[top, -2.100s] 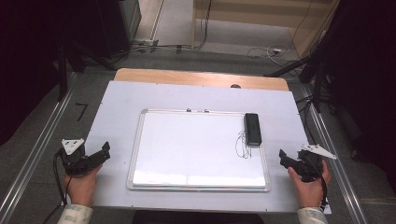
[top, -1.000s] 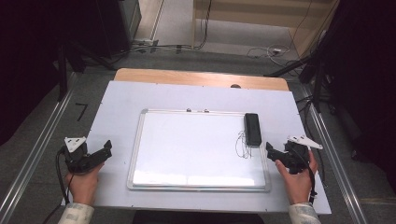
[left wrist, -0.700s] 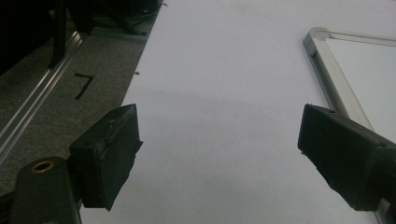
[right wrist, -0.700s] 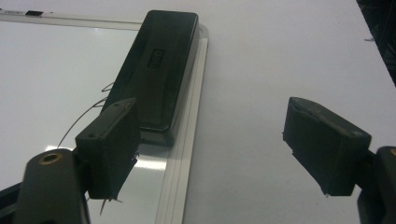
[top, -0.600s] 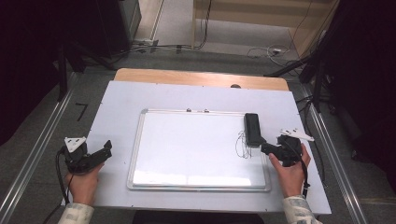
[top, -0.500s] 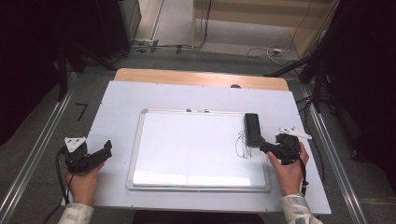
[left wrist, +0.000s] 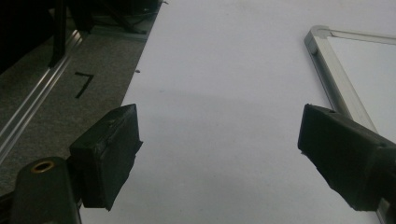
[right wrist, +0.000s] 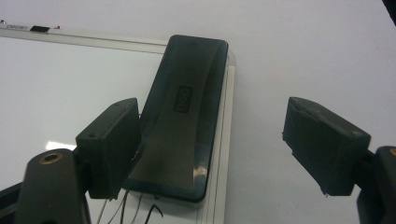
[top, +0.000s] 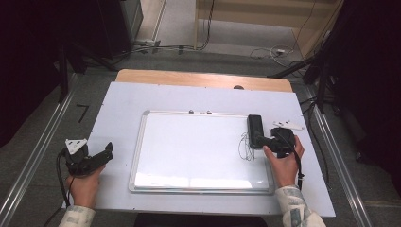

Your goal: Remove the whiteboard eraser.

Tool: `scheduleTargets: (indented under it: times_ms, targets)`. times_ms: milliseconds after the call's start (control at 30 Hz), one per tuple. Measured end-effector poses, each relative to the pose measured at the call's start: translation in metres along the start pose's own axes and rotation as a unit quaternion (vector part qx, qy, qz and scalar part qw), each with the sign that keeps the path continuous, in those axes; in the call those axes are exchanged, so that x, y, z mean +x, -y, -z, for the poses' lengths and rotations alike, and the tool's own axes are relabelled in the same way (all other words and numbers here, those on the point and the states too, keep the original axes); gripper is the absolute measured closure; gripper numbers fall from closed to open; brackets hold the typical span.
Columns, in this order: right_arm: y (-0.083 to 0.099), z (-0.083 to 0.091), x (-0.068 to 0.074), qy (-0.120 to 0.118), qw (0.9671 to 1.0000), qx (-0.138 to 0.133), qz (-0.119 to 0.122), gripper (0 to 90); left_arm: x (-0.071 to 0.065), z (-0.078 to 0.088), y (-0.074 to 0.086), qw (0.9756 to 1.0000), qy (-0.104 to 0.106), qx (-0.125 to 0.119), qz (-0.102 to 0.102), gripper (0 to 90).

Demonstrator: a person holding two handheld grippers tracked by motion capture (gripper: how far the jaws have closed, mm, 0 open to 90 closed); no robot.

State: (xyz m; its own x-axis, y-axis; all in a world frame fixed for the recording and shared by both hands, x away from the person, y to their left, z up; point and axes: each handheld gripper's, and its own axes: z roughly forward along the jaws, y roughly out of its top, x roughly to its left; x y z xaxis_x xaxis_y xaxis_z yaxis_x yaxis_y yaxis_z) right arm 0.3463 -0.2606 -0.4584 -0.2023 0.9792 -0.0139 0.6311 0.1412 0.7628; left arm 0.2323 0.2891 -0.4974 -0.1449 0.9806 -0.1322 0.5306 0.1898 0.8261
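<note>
A whiteboard (top: 198, 151) with a silver frame lies flat on the white table (top: 142, 99). A black eraser (top: 255, 128) rests on its right edge, beside a black scribble (top: 246, 146). My right gripper (top: 263, 140) is open just behind the eraser's near end. In the right gripper view the eraser (right wrist: 187, 112) lies between the jaws of the right gripper (right wrist: 215, 133), close against the left one; the right jaw hangs over bare table. My left gripper (top: 106, 152) is open and empty over the table at the front left; in its own view the left gripper (left wrist: 219, 140) points past the board's frame (left wrist: 331, 70).
A wooden strip (top: 203, 79) runs along the table's far edge. Metal rails (top: 38, 156) flank the table on both sides. Cables (top: 265, 49) lie on the floor beyond. A small white label (top: 288, 125) sits right of the eraser.
My right gripper has travelled from the table's front right corner forward and leftward up to the eraser's near end. The left gripper has stayed put.
</note>
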Motion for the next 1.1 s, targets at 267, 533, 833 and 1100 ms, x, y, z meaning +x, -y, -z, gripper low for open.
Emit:
scheduleTargets:
  times_ms: [267,533,833,1100]
  targets:
    - [-0.007,-0.016,0.004,0.005,0.9999,0.009,0.005,19.7,0.0,0.0,0.0,1.0,0.001,0.0,0.001,13.4]
    - [-0.013,-0.023,0.006,0.006,0.9999,0.01,0.004,20.7,0.0,0.0,0.0,1.0,0.002,0.0,0.001,13.5]
    - [-0.019,-0.032,0.008,0.007,0.9999,0.013,0.002,21.0,0.0,0.0,0.0,1.0,0.002,-0.001,0.001,13.5]
    - [-0.021,-0.039,0.008,0.007,0.9998,0.016,-0.005,21.5,0.001,0.0,0.0,1.0,0.003,-0.003,0.002,13.5]
